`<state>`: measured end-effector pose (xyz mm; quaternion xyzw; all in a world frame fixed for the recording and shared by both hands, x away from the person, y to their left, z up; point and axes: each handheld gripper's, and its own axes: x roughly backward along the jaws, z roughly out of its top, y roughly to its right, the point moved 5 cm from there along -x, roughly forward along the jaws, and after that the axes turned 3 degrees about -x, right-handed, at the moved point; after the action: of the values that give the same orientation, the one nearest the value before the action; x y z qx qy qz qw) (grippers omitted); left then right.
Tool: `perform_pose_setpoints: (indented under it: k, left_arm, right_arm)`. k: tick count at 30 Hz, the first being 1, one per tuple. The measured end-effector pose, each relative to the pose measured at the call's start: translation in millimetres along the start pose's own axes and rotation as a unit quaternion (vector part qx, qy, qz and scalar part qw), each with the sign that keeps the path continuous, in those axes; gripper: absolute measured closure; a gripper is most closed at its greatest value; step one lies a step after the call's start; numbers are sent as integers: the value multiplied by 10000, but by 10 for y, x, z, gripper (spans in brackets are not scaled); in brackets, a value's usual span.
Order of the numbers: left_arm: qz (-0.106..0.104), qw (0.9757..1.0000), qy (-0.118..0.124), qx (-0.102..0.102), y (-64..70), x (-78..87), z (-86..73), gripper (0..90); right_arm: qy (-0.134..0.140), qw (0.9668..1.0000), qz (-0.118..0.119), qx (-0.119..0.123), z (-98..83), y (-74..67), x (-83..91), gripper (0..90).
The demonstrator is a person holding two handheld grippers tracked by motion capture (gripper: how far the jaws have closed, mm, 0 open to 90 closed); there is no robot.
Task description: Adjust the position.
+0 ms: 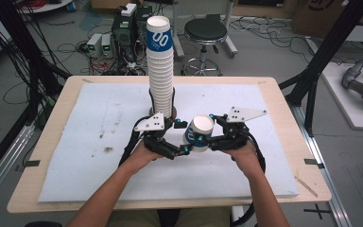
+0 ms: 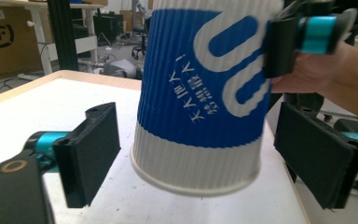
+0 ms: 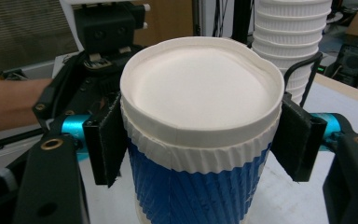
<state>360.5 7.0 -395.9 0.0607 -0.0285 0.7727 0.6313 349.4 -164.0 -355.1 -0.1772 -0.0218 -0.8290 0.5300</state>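
A blue and white ribbed paper cup hangs tilted over the table's middle, its mouth facing up. My right gripper is shut on it just under the rim; in the right gripper view both pads press the cup and bend its rim out of round. My left gripper is open around the cup's lower part. In the left gripper view its pads stand clear of the cup on either side. A tall stack of the same cups stands just behind.
A white sheet covers the wooden table. The cup stack sits in a black wire holder close behind both grippers. A stool, electronics and cables lie on the floor beyond the table.
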Motion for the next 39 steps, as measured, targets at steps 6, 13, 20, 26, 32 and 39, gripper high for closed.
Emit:
perform_pose_setpoints:
  k: [6, 13, 20, 26, 32, 39]
  left_arm:
    - [-85, 9999, -72, 23, 26, -79, -25, 137]
    - [-173, 9997, -32, 170, 18, -96, -30, 174]
    - [-284, 9994, -195, 52, 20, -72, -30, 250]
    - [-286, 9988, -400, -23, -17, 0, 7, 265]
    - [-257, 9963, -806, -146, -47, 75, 23, 267]
    - [-251, 9913, -1268, -266, -74, 138, 53, 268]
  right_arm:
    - [17, 10000, 89, -20, 7, -33, -30, 288]
    - [192, 9994, 205, -199, 23, -36, -34, 288]
    - [239, 9990, 240, -278, -10, -22, -41, 265]
    - [149, 9996, 182, -123, 4, -50, -24, 157]
    - [-161, 9997, 136, 104, 18, -21, 14, 157]
    - [-931, 9937, 382, 490, 98, 17, -24, 158]
